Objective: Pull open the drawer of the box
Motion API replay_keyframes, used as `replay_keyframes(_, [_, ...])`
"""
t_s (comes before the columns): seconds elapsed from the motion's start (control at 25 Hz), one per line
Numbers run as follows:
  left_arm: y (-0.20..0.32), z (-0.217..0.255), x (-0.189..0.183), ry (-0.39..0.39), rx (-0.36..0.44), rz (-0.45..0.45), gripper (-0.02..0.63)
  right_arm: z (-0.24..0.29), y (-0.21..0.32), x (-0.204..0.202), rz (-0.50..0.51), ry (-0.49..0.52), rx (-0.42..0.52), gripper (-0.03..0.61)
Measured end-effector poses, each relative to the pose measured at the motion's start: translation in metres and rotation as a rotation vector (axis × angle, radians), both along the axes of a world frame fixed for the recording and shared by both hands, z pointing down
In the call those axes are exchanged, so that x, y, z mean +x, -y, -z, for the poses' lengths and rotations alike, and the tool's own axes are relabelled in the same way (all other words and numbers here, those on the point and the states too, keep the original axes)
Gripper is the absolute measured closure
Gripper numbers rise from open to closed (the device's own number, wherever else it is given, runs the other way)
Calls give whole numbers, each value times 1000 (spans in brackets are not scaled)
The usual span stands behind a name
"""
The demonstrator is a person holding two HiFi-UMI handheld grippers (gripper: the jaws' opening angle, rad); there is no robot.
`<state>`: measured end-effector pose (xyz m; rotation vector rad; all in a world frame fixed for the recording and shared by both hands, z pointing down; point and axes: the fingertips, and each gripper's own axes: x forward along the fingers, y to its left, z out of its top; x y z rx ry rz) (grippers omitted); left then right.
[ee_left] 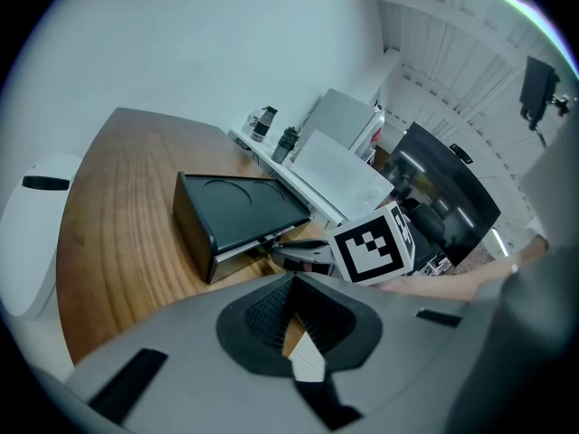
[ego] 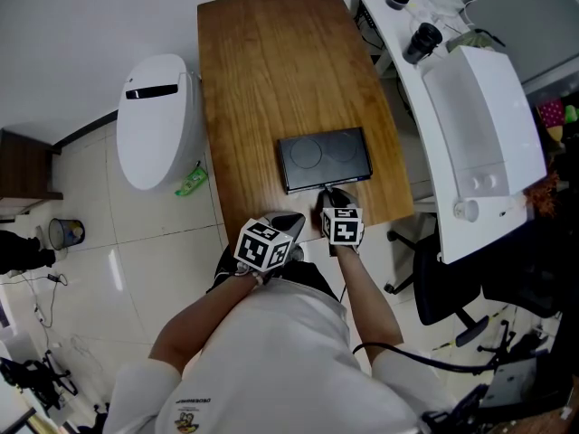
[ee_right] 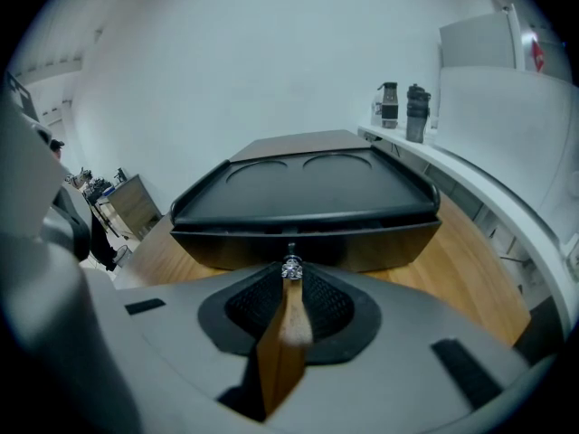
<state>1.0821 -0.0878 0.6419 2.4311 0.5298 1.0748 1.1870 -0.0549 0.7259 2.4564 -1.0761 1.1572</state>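
Observation:
A flat black box [ego: 324,156] lies on the wooden table [ego: 262,70], its drawer front [ee_right: 371,250] facing me. My right gripper [ego: 327,194] is at the middle of that front, shut on the drawer's small metal knob [ee_right: 291,268], which sits right at the jaw tips of the right gripper [ee_right: 290,277]. The drawer looks at most barely out. My left gripper [ego: 291,223] hovers over the table's near edge, left of the right one and clear of the box [ee_left: 237,208]. The left gripper [ee_left: 292,283] is shut on nothing, and its view shows the right gripper [ee_left: 288,250] at the drawer.
A white rounded bin [ego: 154,120] stands on the tiled floor left of the table, with a green object [ego: 192,183] beside it. A white counter [ego: 470,107] with two dark bottles [ego: 422,39] runs along the right. A black office chair [ego: 443,287] stands at the near right.

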Motion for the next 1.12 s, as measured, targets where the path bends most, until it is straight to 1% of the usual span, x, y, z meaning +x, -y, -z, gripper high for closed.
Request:
replay_keyframes(0.76, [-16, 0, -12, -7, -4, 13, 612, -5, -17, -21, 15, 10, 11, 520])
replay_keyframes(1.12, [-24, -2, -24, -3, 7, 26, 612, -7, -28, -31, 14, 13, 19, 520])
